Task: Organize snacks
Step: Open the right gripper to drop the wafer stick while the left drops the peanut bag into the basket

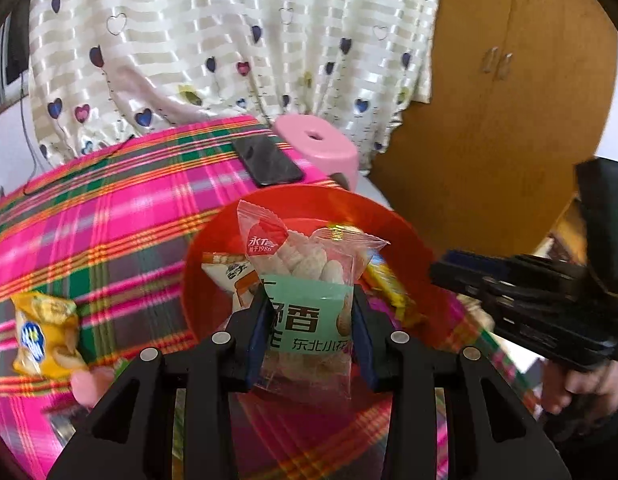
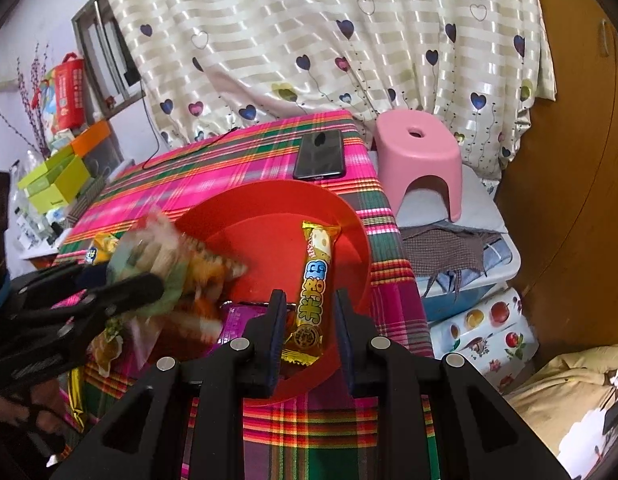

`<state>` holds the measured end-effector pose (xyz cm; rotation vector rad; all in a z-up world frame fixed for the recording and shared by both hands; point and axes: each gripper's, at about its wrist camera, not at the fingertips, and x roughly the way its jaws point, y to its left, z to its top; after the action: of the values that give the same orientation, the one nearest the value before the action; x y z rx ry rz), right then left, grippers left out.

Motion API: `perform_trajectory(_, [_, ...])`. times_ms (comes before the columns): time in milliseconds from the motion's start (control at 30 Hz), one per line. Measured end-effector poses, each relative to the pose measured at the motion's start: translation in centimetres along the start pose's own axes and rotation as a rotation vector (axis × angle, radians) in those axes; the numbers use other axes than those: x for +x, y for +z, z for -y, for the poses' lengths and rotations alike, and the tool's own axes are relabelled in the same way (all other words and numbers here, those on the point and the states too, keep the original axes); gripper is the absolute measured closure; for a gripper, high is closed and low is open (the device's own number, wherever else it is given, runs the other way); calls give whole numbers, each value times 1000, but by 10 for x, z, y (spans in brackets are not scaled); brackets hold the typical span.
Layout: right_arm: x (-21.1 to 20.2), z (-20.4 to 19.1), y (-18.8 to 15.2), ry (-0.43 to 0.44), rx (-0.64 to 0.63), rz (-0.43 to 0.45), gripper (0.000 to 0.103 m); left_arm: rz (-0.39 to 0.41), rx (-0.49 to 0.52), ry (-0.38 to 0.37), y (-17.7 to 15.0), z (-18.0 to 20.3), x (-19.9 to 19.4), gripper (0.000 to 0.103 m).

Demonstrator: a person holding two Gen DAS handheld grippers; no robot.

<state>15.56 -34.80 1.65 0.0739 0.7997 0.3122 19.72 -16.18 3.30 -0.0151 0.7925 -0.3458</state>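
**Mia:** Look, the left claw (image 1: 309, 320) is squeezed shut on the peanut bag (image 1: 305, 280). It holds the bag up over the red bowl (image 1: 405, 232).

**Ben:** What could go wrong?

**Mia:** The bag is thin and slippery. The claw only pinches its lower half, so the top flops. If the bag is let go too near the rim, I think it could slide off the edge and land on the bench (image 1: 109, 220).

**Ben:** And the other one?

**Mia:** The right claw (image 2: 311, 336) is a little bit open, with nothing pinched. The yellow snack bar (image 2: 315, 276) lies in the bowl, and its bottom end shows between the two fingers. I cannot tell if they touch it.

**Ben:** So it might bump it?

**Mia:** Yes. If that claw pushes down or forward, it could knock the bar, or tip the bowl, because the bowl sits close to the bench's edge.

**Ben:** Anything else?

**Mia:** The two claws are near each other. They could bang together over the bowl. And the yellow cracker pack (image 1: 45, 332) is outside the bowl, on the bench.
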Motion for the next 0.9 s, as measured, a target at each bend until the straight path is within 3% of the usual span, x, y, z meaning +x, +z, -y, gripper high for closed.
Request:
perform_trajectory(200, [0,0,-1,-6,4,-2,82,10,-10,33,12,-17,17,64])
perform_trajectory(533, [-4,-2,-4,5,-4,8,82,-22,-7,-51,-3,-3,3,63])
perform_trajectory(600, [-5,-4,-4,8,-8,5,82,-26,-4,-57,-5,-2,5,60])
perform_trajectory(733, [-8,-9,-5,13,-16,4,82,-10,-22,-76,-4,-4,3,41])
perform_trajectory(900, [-10,-11,-5,16,-17,5,82,28,-34,-64,-8,-7,-11,41])
